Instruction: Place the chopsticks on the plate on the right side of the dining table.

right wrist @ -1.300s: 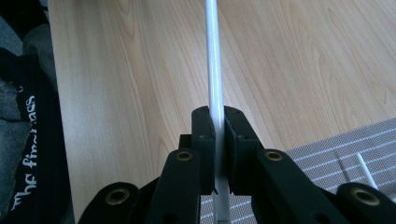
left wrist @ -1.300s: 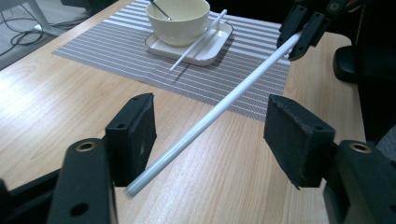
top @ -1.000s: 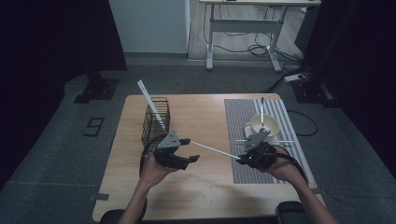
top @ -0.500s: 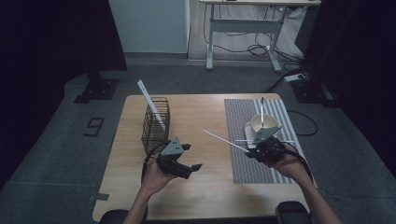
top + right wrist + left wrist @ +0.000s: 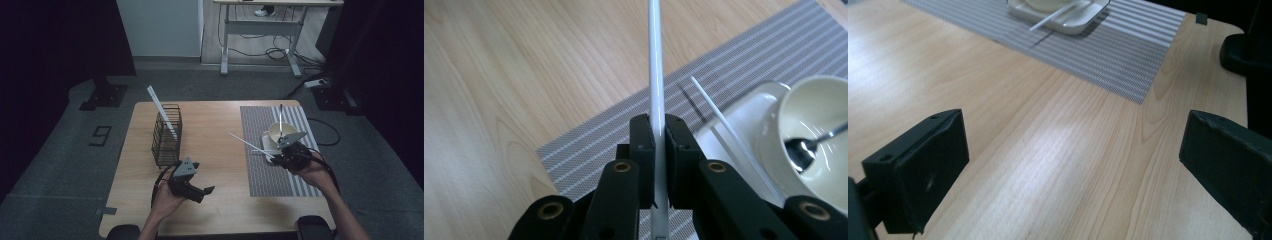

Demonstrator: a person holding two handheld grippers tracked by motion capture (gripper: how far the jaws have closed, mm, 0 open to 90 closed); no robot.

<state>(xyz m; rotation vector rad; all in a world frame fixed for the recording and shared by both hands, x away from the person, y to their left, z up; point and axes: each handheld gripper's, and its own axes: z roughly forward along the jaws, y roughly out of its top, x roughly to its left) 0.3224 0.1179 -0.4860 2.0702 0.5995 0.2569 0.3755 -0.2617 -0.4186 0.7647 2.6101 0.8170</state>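
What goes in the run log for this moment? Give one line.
left gripper: fingers just opened, nothing between | right gripper: shut on thin white chopstick | second white chopstick: on white tray | stage: carrying

Bare table (image 5: 220,135) lies open between wire basket (image 5: 166,135) and placemat (image 5: 270,150) (dish-crowded).

The left hand-held gripper (image 5: 1073,165) has just been opening, and its two black jaws now stand wide apart at the lower corners with nothing between them but bare light wooden counter (image 5: 1038,150). Farther up lies a grey striped placemat (image 5: 1128,55), and on it a white square saucer (image 5: 1068,20) at the top edge. A white chopstick (image 5: 1055,17) rests slanted across the saucer, one tip reaching out over the placemat.
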